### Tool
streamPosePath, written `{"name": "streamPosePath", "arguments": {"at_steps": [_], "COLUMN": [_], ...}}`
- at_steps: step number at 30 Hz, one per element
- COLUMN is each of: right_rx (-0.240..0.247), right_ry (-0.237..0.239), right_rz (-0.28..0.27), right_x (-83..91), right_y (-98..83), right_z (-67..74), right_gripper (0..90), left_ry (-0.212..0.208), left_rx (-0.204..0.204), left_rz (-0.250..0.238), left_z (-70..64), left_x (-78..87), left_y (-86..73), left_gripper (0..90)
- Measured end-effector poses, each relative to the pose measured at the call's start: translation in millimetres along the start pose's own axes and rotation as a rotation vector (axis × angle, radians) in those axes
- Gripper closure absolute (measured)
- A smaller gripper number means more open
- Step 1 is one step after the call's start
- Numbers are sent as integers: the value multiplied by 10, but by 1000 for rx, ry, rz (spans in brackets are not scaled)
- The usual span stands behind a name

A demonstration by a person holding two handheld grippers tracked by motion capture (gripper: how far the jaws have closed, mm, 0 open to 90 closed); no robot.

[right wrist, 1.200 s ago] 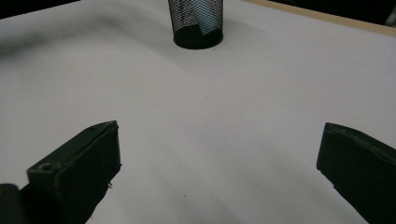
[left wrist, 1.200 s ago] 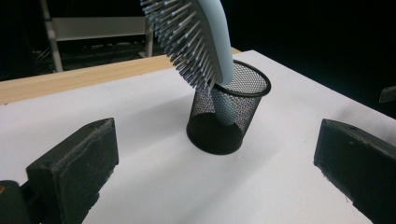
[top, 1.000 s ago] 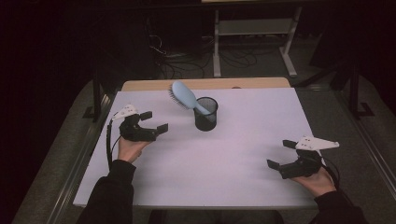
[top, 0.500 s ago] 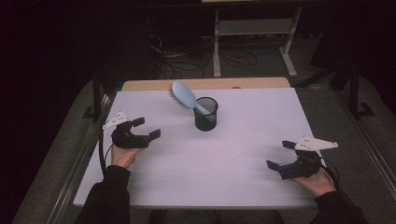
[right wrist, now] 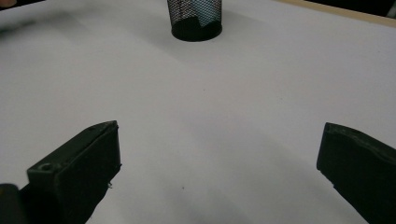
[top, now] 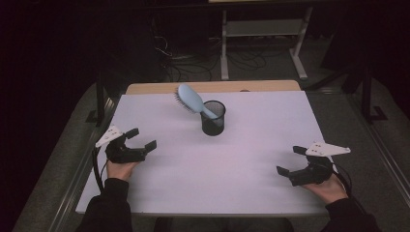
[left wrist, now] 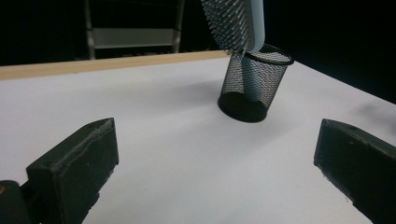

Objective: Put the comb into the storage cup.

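Here both the left gripper (top: pixel 141 137) and right gripper (top: pixel 289 161) gape empty near table (top: pixel 270 121) edges.

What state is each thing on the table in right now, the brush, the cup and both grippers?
hairbrush: handle down in the cup, head leaning out over the rim.
mesh cup: upright.
left gripper: open, empty.
right gripper: open, empty.

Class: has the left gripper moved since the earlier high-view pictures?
Yes. The left gripper has drawn back toward the person and leftward, away from the mesh cup, which stays put.
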State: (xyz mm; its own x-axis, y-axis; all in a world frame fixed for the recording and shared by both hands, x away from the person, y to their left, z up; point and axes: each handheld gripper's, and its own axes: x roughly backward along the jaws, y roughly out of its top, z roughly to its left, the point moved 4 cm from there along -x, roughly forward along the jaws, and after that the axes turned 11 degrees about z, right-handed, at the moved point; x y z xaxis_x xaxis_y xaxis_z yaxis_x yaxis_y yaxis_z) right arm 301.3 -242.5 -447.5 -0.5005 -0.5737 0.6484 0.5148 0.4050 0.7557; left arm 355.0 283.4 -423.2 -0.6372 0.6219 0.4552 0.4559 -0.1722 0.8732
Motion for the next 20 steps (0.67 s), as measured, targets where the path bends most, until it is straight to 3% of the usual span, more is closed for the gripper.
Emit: {"name": "streamPosePath", "arguments": {"at_steps": [11, 20], "right_rx": [-15, -23], "right_ry": [-1, -2], "right_rz": [-4, 1], "right_x": [7, -10], "right_y": [-20, -33], "right_z": [-21, -26], "right_gripper": [0, 0], "left_ry": [30, 33], "left_rx": [10, 25], "left_rz": [11, -21], "left_z": [-15, 27], "left_x": [146, 205], "left_y": [-253, -289], "left_gripper": [0, 0]}}
